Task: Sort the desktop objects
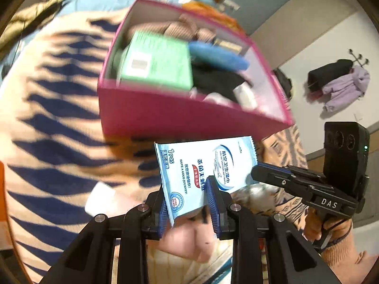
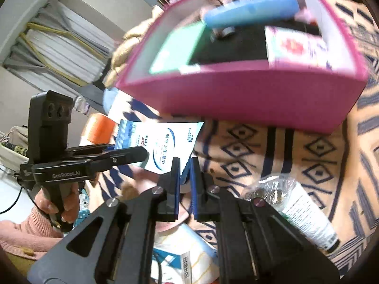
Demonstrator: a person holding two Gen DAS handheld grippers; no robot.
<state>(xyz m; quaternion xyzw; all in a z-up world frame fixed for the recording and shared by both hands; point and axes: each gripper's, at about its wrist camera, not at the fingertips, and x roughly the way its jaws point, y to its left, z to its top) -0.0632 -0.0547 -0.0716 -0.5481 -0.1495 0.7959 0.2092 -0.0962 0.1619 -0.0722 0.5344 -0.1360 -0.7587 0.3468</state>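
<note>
A flat white-and-blue foil wet-wipe sachet (image 1: 203, 168) is held aloft just in front of the open magenta cardboard box (image 1: 165, 116), pinched from both sides! The left gripper (image 1: 189, 203) is clamped on its lower edge, blue pads pressed against the foil; the right gripper (image 2: 186, 172) is closed on the opposite corner, jaws narrowed onto the packet. Inside the box, a green carton (image 1: 156, 61), a blue oblong item (image 1: 218, 55), dark fabric and a white printed pack (image 2: 298, 47) are already seen. Out on the patterned beige-and-navy blanket (image 2: 272, 156), a white squeeze tube (image 2: 305, 215), a crinkled clear plastic wrapper (image 2: 270, 189) and a white-and-blue booklet (image 2: 187, 253) are left lying. So the sorting is judged part-way: the box is well filled, the sachet is in transit, and several pieces remain outside.
</note>
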